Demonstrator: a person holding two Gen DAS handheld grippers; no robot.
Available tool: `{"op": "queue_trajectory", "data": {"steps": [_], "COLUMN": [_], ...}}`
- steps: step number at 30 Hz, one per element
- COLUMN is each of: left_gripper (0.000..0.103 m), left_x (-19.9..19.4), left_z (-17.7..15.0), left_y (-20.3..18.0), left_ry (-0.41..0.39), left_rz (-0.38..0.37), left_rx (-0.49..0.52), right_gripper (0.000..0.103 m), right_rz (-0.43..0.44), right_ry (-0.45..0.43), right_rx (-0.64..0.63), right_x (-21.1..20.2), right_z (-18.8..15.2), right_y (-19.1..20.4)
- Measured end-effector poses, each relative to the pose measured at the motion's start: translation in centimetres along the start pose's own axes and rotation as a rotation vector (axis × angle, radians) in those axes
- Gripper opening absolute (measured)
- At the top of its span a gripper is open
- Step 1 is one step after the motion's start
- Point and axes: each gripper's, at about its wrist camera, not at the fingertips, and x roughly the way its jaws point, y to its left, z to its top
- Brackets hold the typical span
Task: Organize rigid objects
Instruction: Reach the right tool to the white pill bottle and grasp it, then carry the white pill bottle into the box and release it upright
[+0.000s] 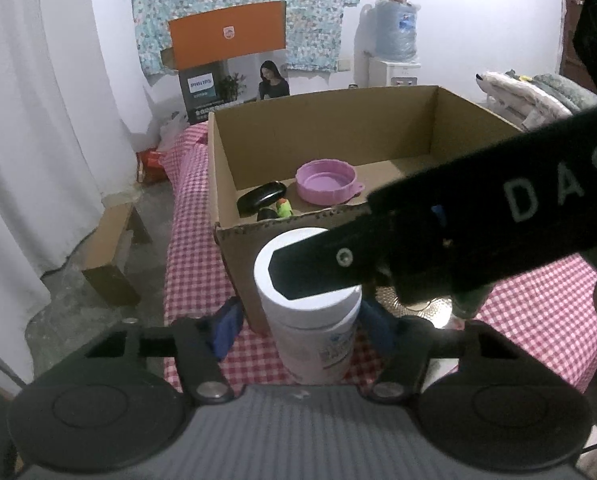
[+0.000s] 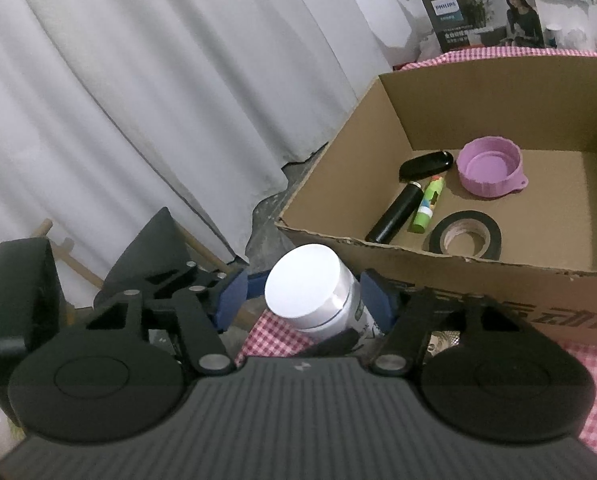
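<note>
Currently one white-lidded plastic bottle [image 1: 314,344] stands upright on the red-checked tablecloth [image 1: 194,272], just in front of the cardboard box [image 1: 234,152], low in the centre of both views.

Left gripper [image 1: 302,320]: the jaws are half spread and the bottle stands between the blue pads [image 1: 226,328]. A strip of cloth shows between the left-hand pad and the bottle wall, so there is no pinch.

Right gripper [image 2: 302,300]: the jaws are likewise half spread around the same bottle. The right-hand pad lies against or just beside the bottle body, and the left-hand pad stands clear of the lid. In the left wrist view one of its black fingers crosses over the lid from the right edge of the frame.

Count:
- bottles outside the box: one
- boxes: one, open-topped
- items in the box, near its left corner: five
  - one pink lid [image 2: 490,168]
  - one black oval case [image 2: 426,164]
  - one black cylinder [image 2: 394,212]
  - one green glue stick [image 2: 428,202]
  - one roll of black tape [image 2: 464,236]
</note>
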Motion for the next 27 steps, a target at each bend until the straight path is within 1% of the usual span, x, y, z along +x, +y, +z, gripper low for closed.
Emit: {"op": "queue_trajectory", "data": {"steps": [2, 7, 14, 19, 22, 24, 27], "left_gripper": [0.055, 0.054, 0.054, 0.054, 0.054, 0.054, 0.054], "left_x": [0.0, -0.1, -1.0, -3.7, -6.1, -7.7, -9.5], "left_z": [-0.1, -0.2, -0.2, 0.1, 0.6, 1.3, 2.7], "left_y": [0.1, 0.1, 0.1, -0.2, -0.6, -0.8, -1.0], "left_ry": [-0.002, -0.006, -0.015, -0.050, -0.083, -0.113, -0.160], "left_rz": [-0.013, -0.008, 0.005, 0.046, 0.095, 0.129, 0.156], "left_rx": [-0.007, -0.025, -0.037, -0.028, -0.004, 0.010, 0.023], "right_gripper": [0.058, 0.050, 0.047, 0.047, 0.047, 0.047, 0.047], "right_rz": [0.003, 0.021, 0.035, 0.062, 0.097, 0.123, 0.147], "right_ry": [0.007, 0.028, 0.026, 0.006, -0.018, -0.046, -0.095], "right_rx": [0.005, 0.025, 0.024, -0.011, -0.040, -0.073, -0.124], "right_x": [0.2, 0.8, 0.6, -0.8, -2.2, -3.2, -5.0], "right_z": [0.0, -0.1, -0.2, -0.1, 0.3, 0.6, 1.7], "right_y": [-0.2, -0.7, -0.4, 1.1, 2.3, 3.3, 4.8]}}
